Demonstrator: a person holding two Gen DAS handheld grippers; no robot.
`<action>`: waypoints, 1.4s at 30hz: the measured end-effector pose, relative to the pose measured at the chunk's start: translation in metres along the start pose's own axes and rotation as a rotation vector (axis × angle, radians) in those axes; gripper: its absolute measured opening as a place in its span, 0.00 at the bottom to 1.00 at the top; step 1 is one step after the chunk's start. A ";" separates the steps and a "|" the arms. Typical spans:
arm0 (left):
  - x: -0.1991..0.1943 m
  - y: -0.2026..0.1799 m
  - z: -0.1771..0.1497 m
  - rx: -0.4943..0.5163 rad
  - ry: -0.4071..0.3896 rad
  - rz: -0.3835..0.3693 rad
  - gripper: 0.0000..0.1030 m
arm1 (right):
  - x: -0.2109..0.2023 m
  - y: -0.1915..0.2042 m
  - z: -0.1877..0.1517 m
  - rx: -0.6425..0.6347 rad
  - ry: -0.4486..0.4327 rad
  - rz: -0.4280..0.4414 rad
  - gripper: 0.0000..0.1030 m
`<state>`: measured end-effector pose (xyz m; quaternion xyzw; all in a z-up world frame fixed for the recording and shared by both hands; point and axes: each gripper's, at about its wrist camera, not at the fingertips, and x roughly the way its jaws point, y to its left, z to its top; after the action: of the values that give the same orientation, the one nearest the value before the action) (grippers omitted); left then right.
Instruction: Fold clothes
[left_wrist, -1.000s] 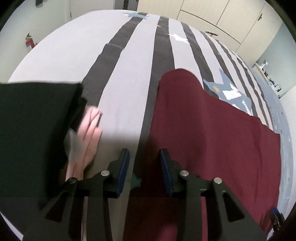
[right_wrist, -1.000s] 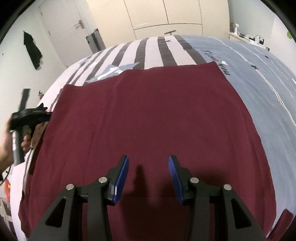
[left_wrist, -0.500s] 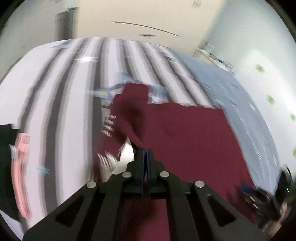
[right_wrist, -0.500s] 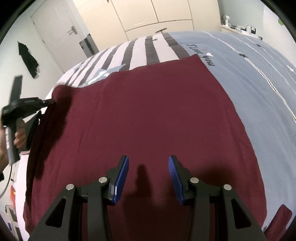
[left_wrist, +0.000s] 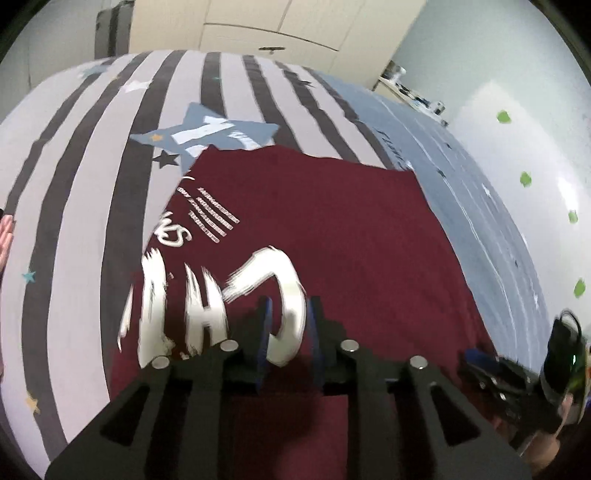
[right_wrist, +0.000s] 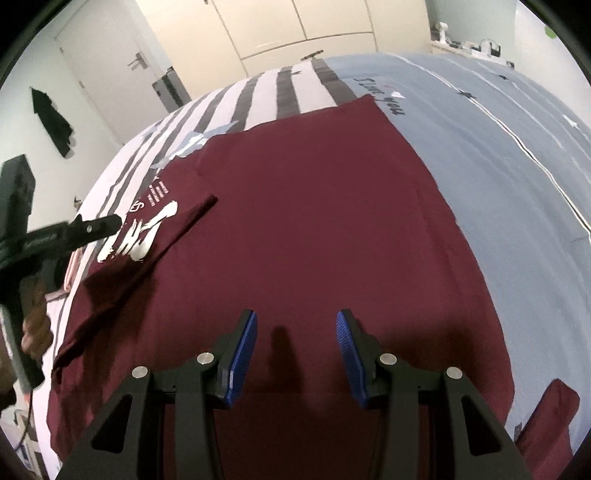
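Here a dark red shirt lies spread out flat on a big bed. The bed cover has grey and white stripes on one side and plain blue on the other, and the shirt sits across where the two meet. One side flap of the shirt is turned over onto the rest of it, so big white letters show on top, with small pink lines of print next to them. A blue star picture on the cover peeks out just past the far edge of the shirt.

The left gripper hangs over the turned-over flap, right above the white letters. Its jaws have just been opening and now stand a little bit apart. The pads look like they are not pinching the cloth, and the letters show through the gap between them. In the right view a hand can be seen holding that gripper's handle beside the shirt.

The right gripper is over the near part of the shirt, close to its near edge. Its blue pads are wide apart with nothing between them, and its shadow falls on the red cloth below.

Beside the bed, far from the shirt, stand pale cupboard doors.
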<state>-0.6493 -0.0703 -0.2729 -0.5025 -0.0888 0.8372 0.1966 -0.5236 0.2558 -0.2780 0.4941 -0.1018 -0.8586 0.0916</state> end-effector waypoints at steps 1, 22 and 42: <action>0.003 0.006 0.004 -0.012 0.005 -0.003 0.18 | -0.001 -0.002 0.000 0.010 -0.004 0.003 0.40; 0.078 -0.081 -0.018 0.321 0.047 0.169 0.29 | 0.005 -0.026 -0.002 0.060 -0.012 0.017 0.40; -0.086 0.193 0.140 -0.051 -0.114 0.607 0.05 | 0.006 -0.008 0.003 0.058 -0.020 0.004 0.40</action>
<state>-0.7820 -0.2743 -0.2035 -0.4632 0.0332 0.8820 -0.0804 -0.5297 0.2624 -0.2841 0.4876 -0.1285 -0.8600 0.0781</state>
